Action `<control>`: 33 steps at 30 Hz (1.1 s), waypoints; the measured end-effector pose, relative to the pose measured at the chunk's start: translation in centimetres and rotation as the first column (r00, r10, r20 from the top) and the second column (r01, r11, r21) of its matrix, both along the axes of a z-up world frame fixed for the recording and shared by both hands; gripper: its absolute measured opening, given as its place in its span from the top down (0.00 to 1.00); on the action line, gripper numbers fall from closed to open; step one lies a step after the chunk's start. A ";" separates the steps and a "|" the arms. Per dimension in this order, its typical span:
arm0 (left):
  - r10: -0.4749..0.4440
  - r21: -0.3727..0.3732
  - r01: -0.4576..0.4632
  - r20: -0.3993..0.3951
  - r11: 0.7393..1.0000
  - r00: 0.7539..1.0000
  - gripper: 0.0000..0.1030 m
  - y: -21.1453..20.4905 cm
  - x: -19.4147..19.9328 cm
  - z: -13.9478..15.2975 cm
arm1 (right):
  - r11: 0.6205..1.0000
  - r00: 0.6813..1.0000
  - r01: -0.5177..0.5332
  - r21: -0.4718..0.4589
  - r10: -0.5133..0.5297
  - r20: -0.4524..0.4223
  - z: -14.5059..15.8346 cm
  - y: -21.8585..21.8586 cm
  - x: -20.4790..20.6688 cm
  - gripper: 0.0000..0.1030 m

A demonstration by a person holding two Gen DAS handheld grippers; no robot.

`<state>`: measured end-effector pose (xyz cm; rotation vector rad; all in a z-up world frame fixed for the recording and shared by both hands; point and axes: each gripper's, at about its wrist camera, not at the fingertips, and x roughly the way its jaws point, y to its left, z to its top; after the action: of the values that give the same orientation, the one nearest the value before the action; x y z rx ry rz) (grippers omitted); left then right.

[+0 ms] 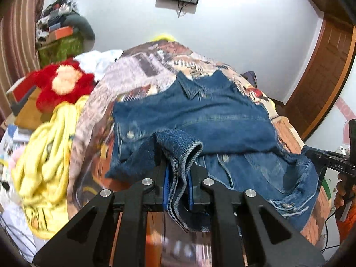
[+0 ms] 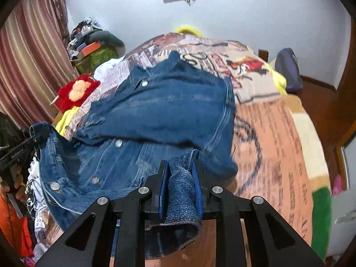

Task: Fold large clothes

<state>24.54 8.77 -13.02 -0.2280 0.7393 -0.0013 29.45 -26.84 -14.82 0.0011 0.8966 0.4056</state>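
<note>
Both grippers tilt downward over the bed point(image 2: 278, 133), side by side. The left gripper point(image 1: 178, 187) has its jaws pinching a bunched hem of the denim jacket point(image 1: 200, 115); the right gripper point(image 2: 181, 191) likewise clamps a folded hem. The jacket sprawls across the patterned bedspread, its near edge lifted.

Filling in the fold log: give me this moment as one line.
stage: lifting hem | left hand-held gripper: shut on jacket | right hand-held gripper: shut on jacket | jacket: collar end on bed

Bed point(image 2: 278, 133) with printed cover, denim jacket point(image 2: 166, 111), yellow cloth point(image 1: 44, 166)
</note>
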 end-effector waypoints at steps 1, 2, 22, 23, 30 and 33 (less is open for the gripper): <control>0.000 0.011 0.000 0.008 1.000 1.000 0.88 0.0 0.7 0.1 | 1.000 1.000 0.000 -0.007 0.000 0.014 0.3 0.2 0.7 0.82; 0.003 0.020 -0.003 0.013 1.000 1.000 0.88 0.0 1.3 0.2 | 1.000 1.000 0.001 -0.015 -0.001 0.027 0.5 0.3 1.2 0.82; 0.101 -0.004 -0.101 -0.003 0.995 0.995 0.89 4.9 18.9 -2.2 | 0.988 0.984 0.143 -0.057 -0.136 0.111 0.6 2.0 19.0 0.84; 0.106 -0.006 -0.106 -0.016 0.994 0.994 0.89 5.2 19.5 -2.8 | 0.986 0.984 0.151 -0.071 -0.144 0.103 0.1 2.2 20.1 0.84; 0.133 -0.050 -0.143 -0.167 0.988 0.977 0.88 7.5 23.2 -8.9 | 0.976 0.987 0.158 -0.150 -0.160 0.001 -5.4 3.1 25.3 0.84; 0.135 -0.036 -0.146 -0.209 0.989 0.969 0.87 7.4 24.0 -10.6 | 0.977 0.987 0.156 -0.148 -0.160 -0.013 -6.3 3.0 26.3 0.84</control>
<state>48.51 16.21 -23.61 -0.3325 0.9292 0.1402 55.70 -23.87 -21.10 -0.0576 0.9426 0.1909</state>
